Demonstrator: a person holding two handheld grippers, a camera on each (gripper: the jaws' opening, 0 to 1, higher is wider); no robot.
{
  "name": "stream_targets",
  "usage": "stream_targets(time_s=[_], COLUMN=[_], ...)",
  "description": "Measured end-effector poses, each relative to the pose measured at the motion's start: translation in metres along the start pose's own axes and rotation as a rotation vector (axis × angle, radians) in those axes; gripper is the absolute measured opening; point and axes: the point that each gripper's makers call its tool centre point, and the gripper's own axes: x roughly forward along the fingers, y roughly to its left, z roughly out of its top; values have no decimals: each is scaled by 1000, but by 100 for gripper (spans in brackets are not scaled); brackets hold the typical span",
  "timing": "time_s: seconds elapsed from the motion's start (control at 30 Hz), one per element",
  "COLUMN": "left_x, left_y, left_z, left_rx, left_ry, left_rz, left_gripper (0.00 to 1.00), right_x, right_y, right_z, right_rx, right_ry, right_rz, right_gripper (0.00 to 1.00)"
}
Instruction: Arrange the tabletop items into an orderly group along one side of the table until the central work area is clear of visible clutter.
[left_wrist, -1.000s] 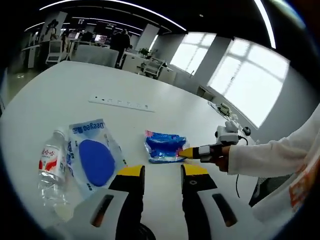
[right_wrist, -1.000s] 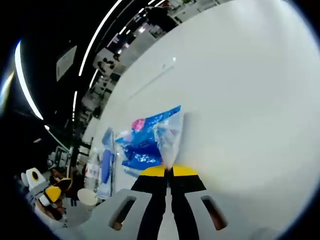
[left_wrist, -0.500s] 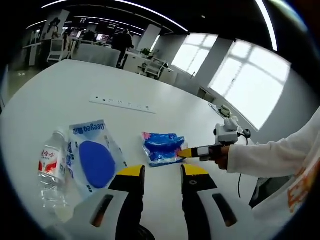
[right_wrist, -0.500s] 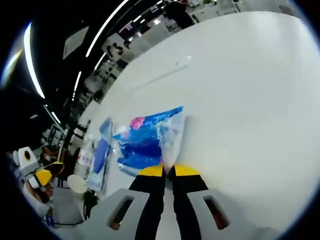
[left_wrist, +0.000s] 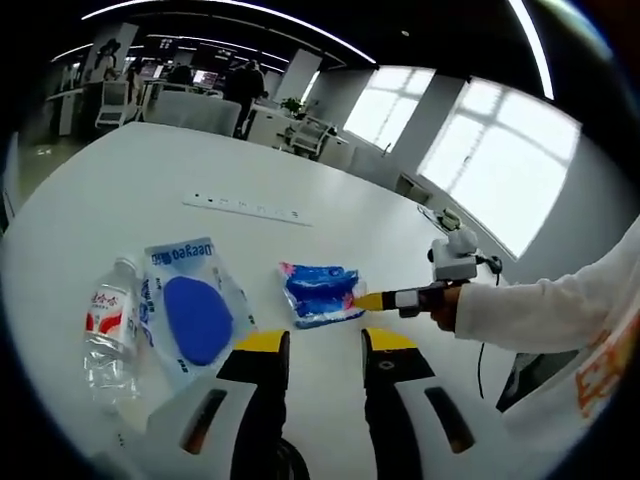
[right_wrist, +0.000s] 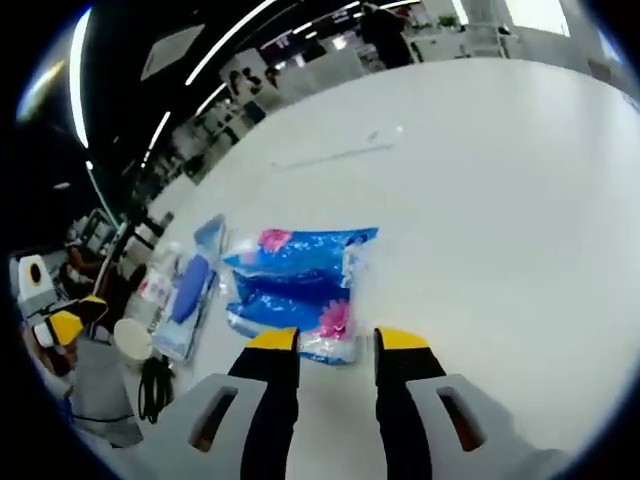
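Office desks, ceiling light strips and bright windows lie beyond a wide white table (left_wrist: 330, 215) in the left gripper view. Our left gripper (left_wrist: 322, 342) rises from the bottom with its yellow-tipped jaws spread apart, nothing between them, hovering above the tabletop. Just beyond the tips lies a blue snack packet (left_wrist: 320, 292), flat on the table. To its left we see a clear pouch with a blue pad inside (left_wrist: 190, 312), and just beside that a plastic water bottle (left_wrist: 110, 335) lying on its side with a red and white label. A long white power strip (left_wrist: 245, 207) rests farther back, well apart from these items. From the right, a white sleeve (left_wrist: 545, 305) reaches in, and the right gripper (left_wrist: 372, 301) it holds points its yellow tip at the packet's edge; from here we cannot tell how its jaws stand.

In the right gripper view, the same white table (right_wrist: 500, 200) stretches away under dark ceiling lights. Our right gripper (right_wrist: 337, 340) has its jaws spread apart, with the blue snack packet (right_wrist: 295, 285) lying flat just ahead of the tips and not held. The clear pouch (right_wrist: 190, 295) lies to its left. At the far left edge, the left gripper (right_wrist: 62, 328) shows one yellow tip.
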Motion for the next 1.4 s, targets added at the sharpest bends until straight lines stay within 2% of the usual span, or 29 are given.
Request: stream_targets(time_s=[0.17,0.27,0.37,0.5,0.6,0.7,0.8,0.93,1.03,1.4], left_x=[-16,-31,-48,-64,-75,-83,-89,-93,-94,-93], left_y=[10,33,51,64,72,80,82,82,85,81], left_z=[5,9,6,5,4,-2,-10,-16,-29,-43], left_rx=[15,27,39,69,58,64,95,89,105,83], left_ry=[-34,-62,-54,-50,-62,-41,-7,11,64,109], left_rz=[25,100,150,190,213,241,255,255,266,257], left_gripper=[30,35,39,44,48,52,56,58,60,60], right_x=[-12,-21,-29,-37,-45,-52,-60,-73,-83,-108], right_y=[5,7,11,16,19,21,22,23,25,15], right_z=[-2,-3,-6,-16,-21,-25,-28,-32,-39,-73], right_rx=[-54,-53,-57,-86,-88,-77,-66,-35,-2,85], right_ry=[-10,-25,-40,-32,-32,-39,-48,-75,-88,-84], right_rz=[11,24,36,49,59,67,70,68,73,41], right_gripper=[34,37,39,43,46,47,47,48,49,47])
